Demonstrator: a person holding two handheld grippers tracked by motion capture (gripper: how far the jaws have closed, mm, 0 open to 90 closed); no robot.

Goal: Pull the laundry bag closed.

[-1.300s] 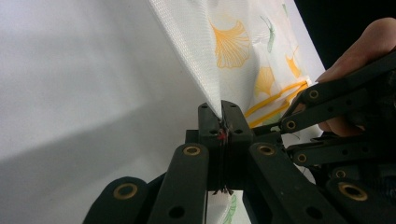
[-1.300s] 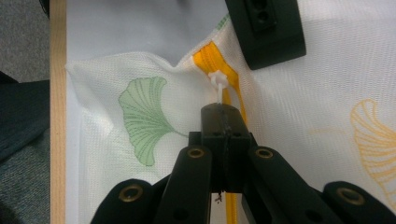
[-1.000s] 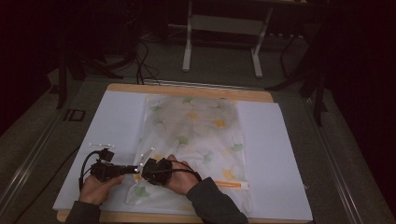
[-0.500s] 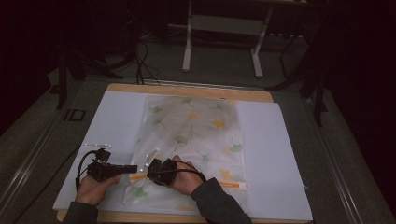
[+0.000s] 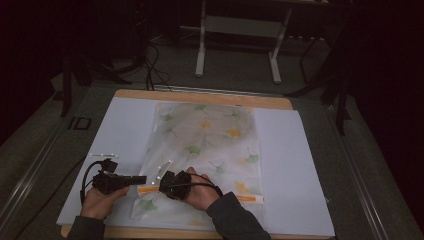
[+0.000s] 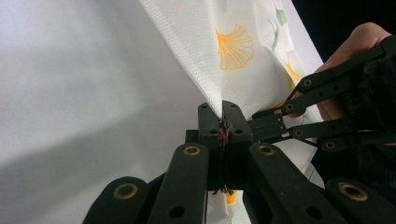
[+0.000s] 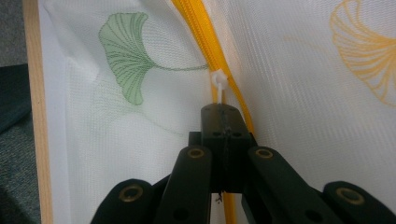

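A white mesh bag [image 5: 210, 137] printed with green and orange ginkgo leaves lies flat on the table. An orange zipper [image 5: 148, 189] runs along its near end. My left gripper [image 5: 142, 179] is shut on the bag's left edge, and the mesh fabric [image 6: 210, 46] rises taut from its closed jaws [image 6: 223, 109]. My right gripper [image 5: 163, 181] sits just right of it, its linkage [image 6: 299, 112] close by in the left gripper view. It [image 7: 223, 112] is shut on the white zipper pull [image 7: 218, 83], beside the zipper tape [image 7: 205, 37].
The bag rests on a white sheet [image 5: 120, 130] over a wooden board [image 5: 200, 95]. A small pale strip [image 5: 102, 155] lies on the sheet beyond the left hand. A metal stand [image 5: 240, 30] and cables [image 5: 150, 65] are on the dark floor behind.
The right hand has shifted slightly to the right, and a short orange stretch of zipper now shows between the two grippers. The left gripper has hardly moved.
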